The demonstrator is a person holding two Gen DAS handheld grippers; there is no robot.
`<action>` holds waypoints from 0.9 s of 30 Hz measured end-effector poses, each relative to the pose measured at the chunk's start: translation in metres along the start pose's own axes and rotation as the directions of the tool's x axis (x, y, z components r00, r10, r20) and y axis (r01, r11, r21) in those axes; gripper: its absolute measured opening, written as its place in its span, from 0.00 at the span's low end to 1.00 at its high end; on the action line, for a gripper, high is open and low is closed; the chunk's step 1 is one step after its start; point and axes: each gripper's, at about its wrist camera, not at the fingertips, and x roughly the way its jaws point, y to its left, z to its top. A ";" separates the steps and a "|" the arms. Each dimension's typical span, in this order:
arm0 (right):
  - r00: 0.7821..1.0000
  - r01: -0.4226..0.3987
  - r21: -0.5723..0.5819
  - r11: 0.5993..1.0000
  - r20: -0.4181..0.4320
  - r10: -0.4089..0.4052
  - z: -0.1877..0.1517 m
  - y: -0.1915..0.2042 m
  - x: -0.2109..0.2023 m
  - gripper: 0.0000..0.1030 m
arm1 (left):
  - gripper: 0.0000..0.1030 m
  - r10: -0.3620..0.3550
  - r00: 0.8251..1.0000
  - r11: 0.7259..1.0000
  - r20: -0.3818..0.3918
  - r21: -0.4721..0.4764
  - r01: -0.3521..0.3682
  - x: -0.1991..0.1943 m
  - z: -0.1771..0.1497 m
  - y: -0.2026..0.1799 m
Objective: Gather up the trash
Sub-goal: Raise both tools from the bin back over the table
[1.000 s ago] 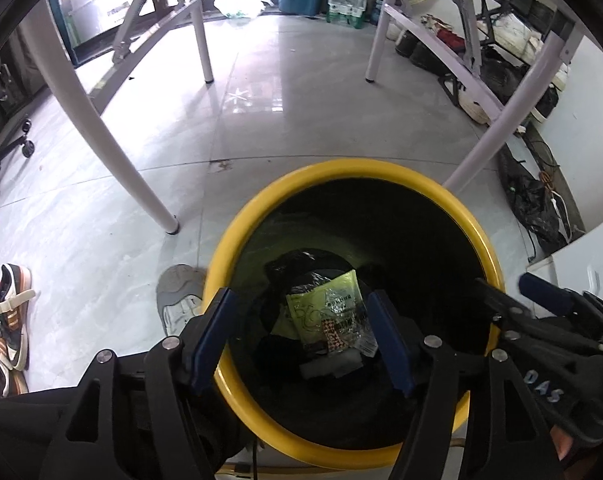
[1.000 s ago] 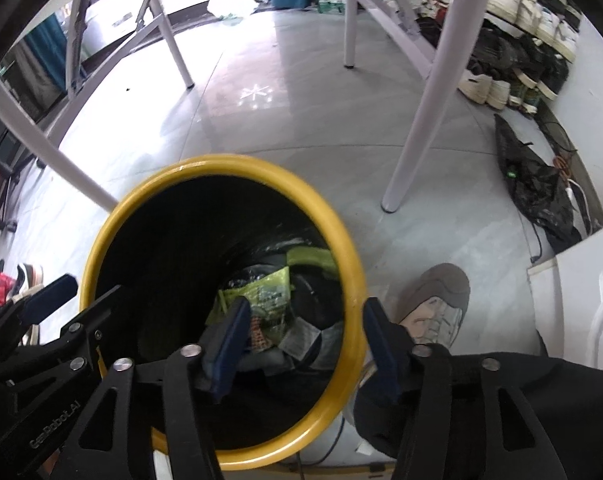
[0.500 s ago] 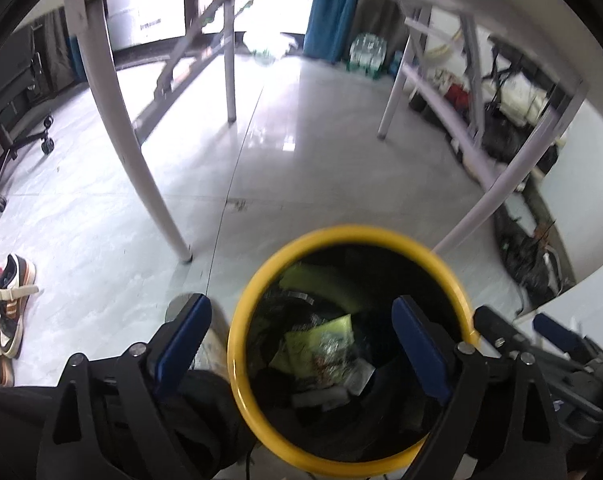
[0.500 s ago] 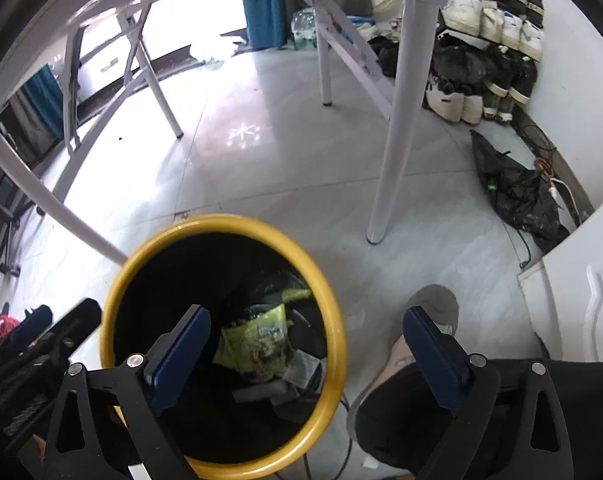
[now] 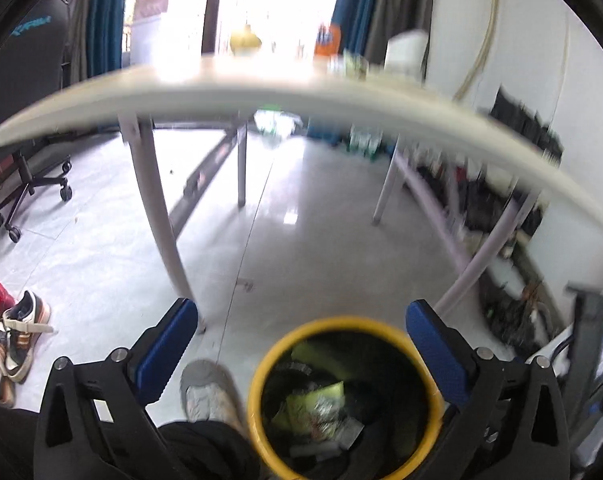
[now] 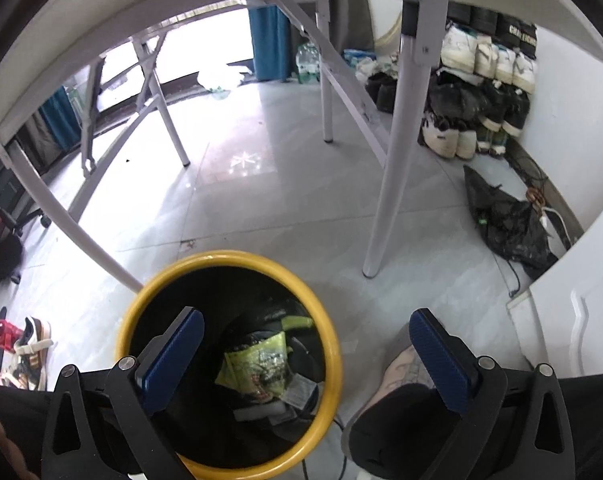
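Standing on the tile floor [image 6: 285,216], the yellow-rimmed bin [image 6: 325,328] serves as landmark for every entry below.

Table [image 5: 261,92]: white, beyond and above the bin; one leg [image 6: 389,184] meets the floor just past the rim. Blurred items sit on top, too smeared to name.

Shoes [image 5: 17,344]: a loose pile on the floor well to the left of the bin.

Left gripper [image 5: 301,344]: above the bin, jaws spread wide, nothing between the blue pads [image 5: 169,344].

Right gripper [image 6: 305,352]: above the bin's right side, jaws likewise spread and empty.

Trash: a green snack wrapper [image 6: 261,364] lies inside the bin on dark bag folds, with paper scraps [image 6: 297,392] beside it. Judged very light, thin, crinkly and slick; it would fold instead of resisting. Best pinched across a flat edge or a bunched corner, with little squeeze needed.
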 end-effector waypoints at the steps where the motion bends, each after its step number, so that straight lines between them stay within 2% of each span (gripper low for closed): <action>1: 1.000 -0.005 -0.002 1.000 0.010 0.005 0.001 0.000 -0.004 1.00 | 0.99 -0.019 0.999 1.000 0.027 -0.009 0.019 -0.006 0.004 0.001; 6: 0.997 -0.025 -0.011 1.000 0.072 0.025 0.008 0.001 -0.027 1.00 | 0.99 -0.082 0.990 0.996 0.116 -0.013 0.084 -0.028 0.024 0.001; 11: 0.988 -0.044 -0.032 0.999 0.149 0.048 0.019 0.003 -0.052 1.00 | 0.99 -0.087 0.979 0.996 0.182 0.014 0.086 -0.044 0.049 -0.007; 15: 0.970 -0.055 -0.062 0.997 0.233 0.068 0.034 0.002 -0.078 1.00 | 0.99 -0.101 0.968 0.995 0.232 0.014 0.100 -0.050 0.072 -0.009; 20: 0.943 -0.066 -0.118 0.991 0.318 0.101 0.057 0.002 -0.111 1.00 | 0.99 -0.121 0.963 0.993 0.242 0.026 0.118 -0.047 0.097 -0.014; 25: 0.929 -0.102 -0.126 0.987 0.343 0.139 0.084 -0.003 -0.126 1.00 | 0.99 -0.140 0.958 0.990 0.250 0.042 0.133 -0.043 0.117 -0.019; 27: 0.922 -0.115 -0.127 0.985 0.356 0.153 0.095 -0.004 -0.130 1.00 | 0.99 -0.140 0.962 0.990 0.236 0.037 0.135 -0.038 0.126 -0.020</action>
